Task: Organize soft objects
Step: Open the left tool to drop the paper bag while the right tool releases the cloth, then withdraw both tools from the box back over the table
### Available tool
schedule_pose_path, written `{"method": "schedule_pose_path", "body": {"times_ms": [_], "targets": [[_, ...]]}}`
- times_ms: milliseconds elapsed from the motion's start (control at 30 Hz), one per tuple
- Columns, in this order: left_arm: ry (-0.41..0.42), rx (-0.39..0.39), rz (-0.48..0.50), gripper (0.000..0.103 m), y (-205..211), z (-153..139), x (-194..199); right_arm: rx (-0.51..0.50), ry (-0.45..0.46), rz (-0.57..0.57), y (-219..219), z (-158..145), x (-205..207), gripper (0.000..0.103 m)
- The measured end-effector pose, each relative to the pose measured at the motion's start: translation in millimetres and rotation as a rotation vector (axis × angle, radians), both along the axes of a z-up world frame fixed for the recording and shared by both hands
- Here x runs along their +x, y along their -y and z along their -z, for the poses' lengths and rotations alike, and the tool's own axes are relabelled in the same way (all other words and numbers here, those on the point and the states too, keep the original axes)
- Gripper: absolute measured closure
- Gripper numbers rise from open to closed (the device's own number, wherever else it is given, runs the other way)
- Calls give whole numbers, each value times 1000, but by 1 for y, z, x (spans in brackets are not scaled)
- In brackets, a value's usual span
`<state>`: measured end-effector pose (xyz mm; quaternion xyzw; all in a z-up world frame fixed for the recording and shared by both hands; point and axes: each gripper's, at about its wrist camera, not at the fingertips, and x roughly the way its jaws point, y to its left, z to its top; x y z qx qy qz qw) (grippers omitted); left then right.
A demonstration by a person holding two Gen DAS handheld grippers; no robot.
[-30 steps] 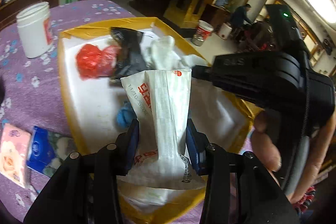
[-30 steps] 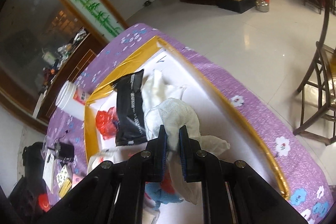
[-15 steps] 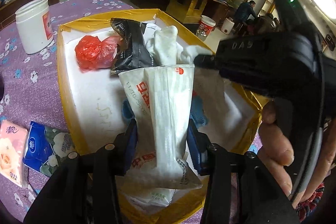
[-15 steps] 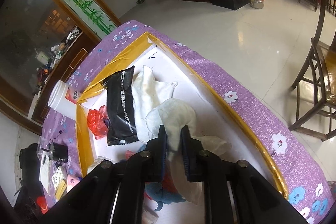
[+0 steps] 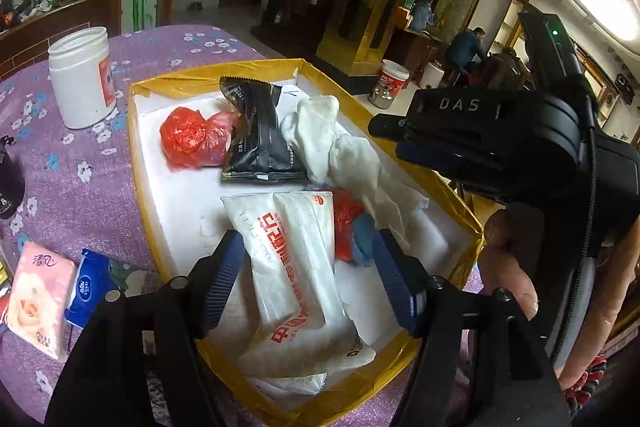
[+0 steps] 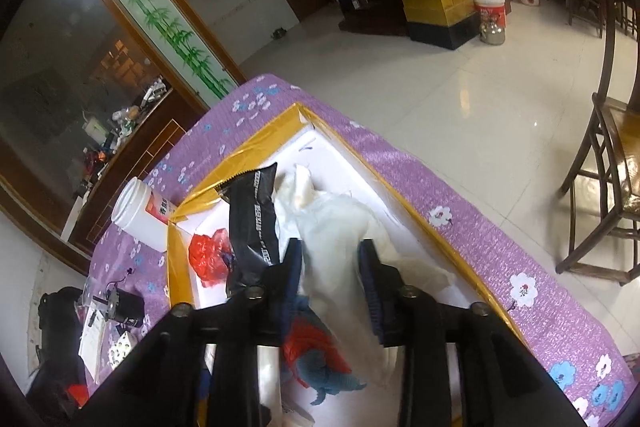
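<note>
**Yellow-rimmed box, both sets of fingers letting go**

Left wrist view: white plastic wipes pack lying flat in the near end of the yellow-edged box, between the fingers of the left gripper, which are opening and already clear of the pack on both sides. Beyond it, a red plastic bag, a black sachet and a white cloth spread toward the far right wall; a red and blue knitted piece tucked beside the pack. Outside the box, on the purple flowered counter: a white jar, a pink tissue pack and a blue tissue pack, not yet put away. Right hand visible at the right edge, on its tool.

Right wrist view: right gripper opening as well, narrow gap, white cloth between the fingers and draped below them; hard to tell whether the pads press on it at all.

Likely trouble: cloth snagging on a ribbed pad and dragging out of the box on withdrawal, pulling the knitted piece with it. Wipes pack resting near the box's front rim, so a careless lift of the left fingers could tip it over the edge. Two tools close together above one box: risk of a knock.
</note>
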<state>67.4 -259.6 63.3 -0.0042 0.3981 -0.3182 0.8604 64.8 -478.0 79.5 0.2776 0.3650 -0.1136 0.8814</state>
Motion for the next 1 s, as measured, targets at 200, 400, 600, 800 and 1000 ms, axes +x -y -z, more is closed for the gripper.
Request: {"method": "schedule_pose_path", "body": {"times_ms": [200, 400, 600, 800, 1000], "targets": [[17, 15, -11, 37, 0, -6, 0, 27, 95, -63, -10, -11, -6, 67], [14, 23, -39, 37, -14, -19, -5, -22, 180, -112, -27, -26, -13, 64], [29, 47, -81, 37, -52, -29, -14, -6, 170, -160, -34, -24, -8, 63], [68, 80, -192, 37, -129, -34, -26, -20, 173, -259, -52, -25, -2, 63], [166, 125, -495, 37, -231, -23, -20, -8, 154, -488, -95, -20, 7, 61]]}}
